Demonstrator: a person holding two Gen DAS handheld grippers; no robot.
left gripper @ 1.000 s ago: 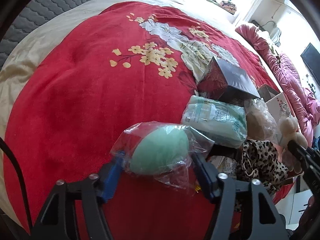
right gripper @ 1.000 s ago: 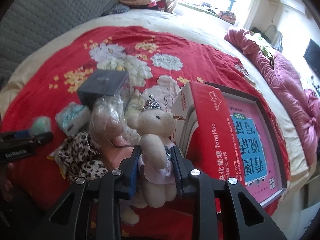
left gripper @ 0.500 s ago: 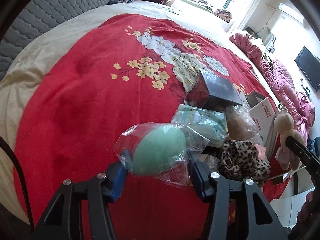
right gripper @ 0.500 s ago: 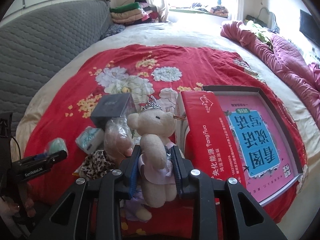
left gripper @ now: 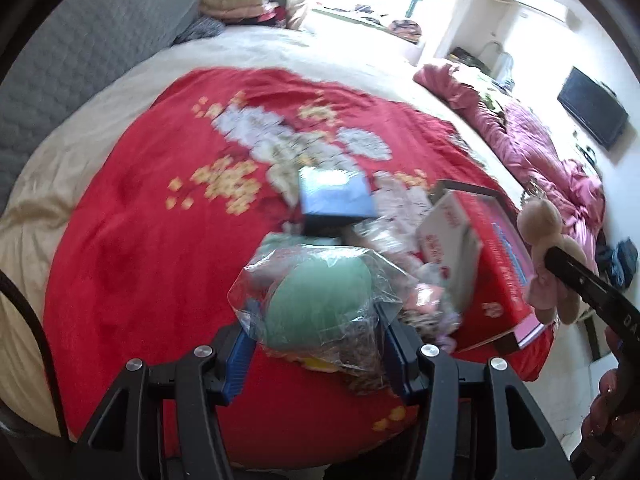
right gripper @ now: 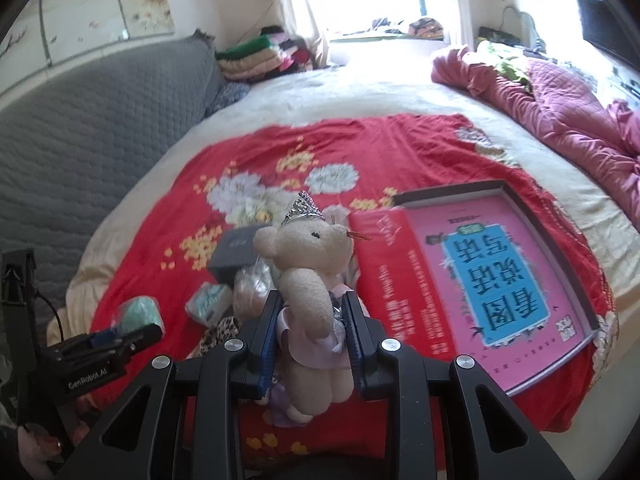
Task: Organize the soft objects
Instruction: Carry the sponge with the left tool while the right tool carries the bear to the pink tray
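My left gripper (left gripper: 316,320) is shut on a green egg-shaped sponge in a clear plastic bag (left gripper: 320,300) and holds it above the red floral blanket (left gripper: 140,240). It shows at the left of the right wrist view (right gripper: 138,314). My right gripper (right gripper: 312,320) is shut on a beige teddy bear (right gripper: 308,256) with a silver crown and lilac dress, held upright above the blanket. The bear also shows at the right of the left wrist view (left gripper: 544,240).
On the blanket lie a dark box (right gripper: 236,252), a pale green tissue pack (right gripper: 210,302), a bagged brown item (right gripper: 250,292), leopard-print fabric (right gripper: 218,334) and a red box with a pink lid (right gripper: 480,276). A pink quilt (right gripper: 560,104) lies right, a grey headboard (right gripper: 80,128) left.
Both grippers have lifted and pulled back from the pile with their loads. The bed and room now show from higher up. The sponge bag has swung right, over the pile.
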